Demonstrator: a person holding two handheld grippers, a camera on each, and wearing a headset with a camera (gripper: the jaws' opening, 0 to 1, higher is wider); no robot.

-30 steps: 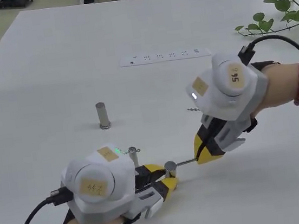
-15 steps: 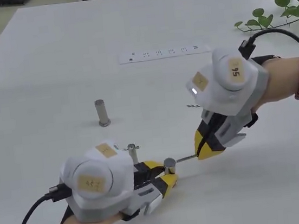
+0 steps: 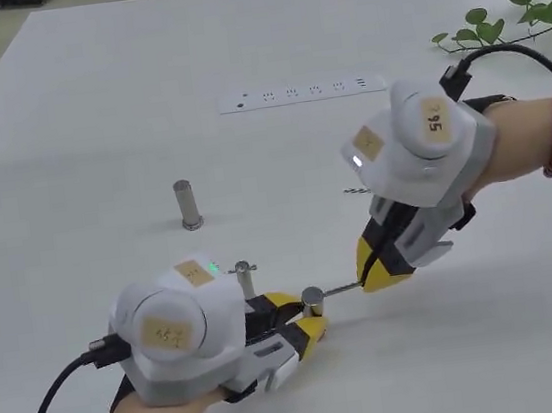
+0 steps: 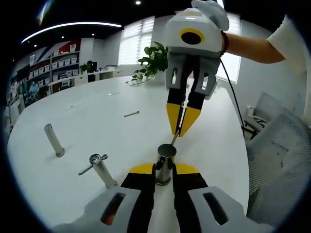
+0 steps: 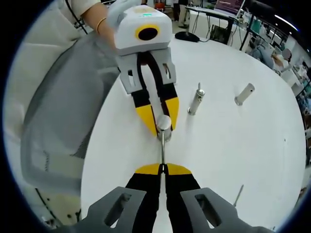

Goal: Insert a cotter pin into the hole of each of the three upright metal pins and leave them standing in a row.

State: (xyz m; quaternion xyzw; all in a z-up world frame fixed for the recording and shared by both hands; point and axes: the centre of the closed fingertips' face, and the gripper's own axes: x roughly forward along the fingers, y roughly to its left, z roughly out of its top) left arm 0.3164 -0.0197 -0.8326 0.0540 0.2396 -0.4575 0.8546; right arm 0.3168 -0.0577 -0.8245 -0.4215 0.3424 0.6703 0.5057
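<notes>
Low centre of the head view, the left gripper (image 3: 305,321) clamps a metal pin (image 3: 313,304) upright so the right gripper (image 3: 370,275), pinched on a cotter pin (image 3: 343,290), can thread its hole.

My left gripper (image 3: 306,320) lies low, jaws clamped on a metal pin (image 3: 313,304); my right gripper (image 3: 371,280) faces it, angled down, pinching a cotter pin (image 3: 342,290).

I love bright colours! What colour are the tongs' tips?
Yellow on left tongs and right tongs; best in left gripper view.
</notes>
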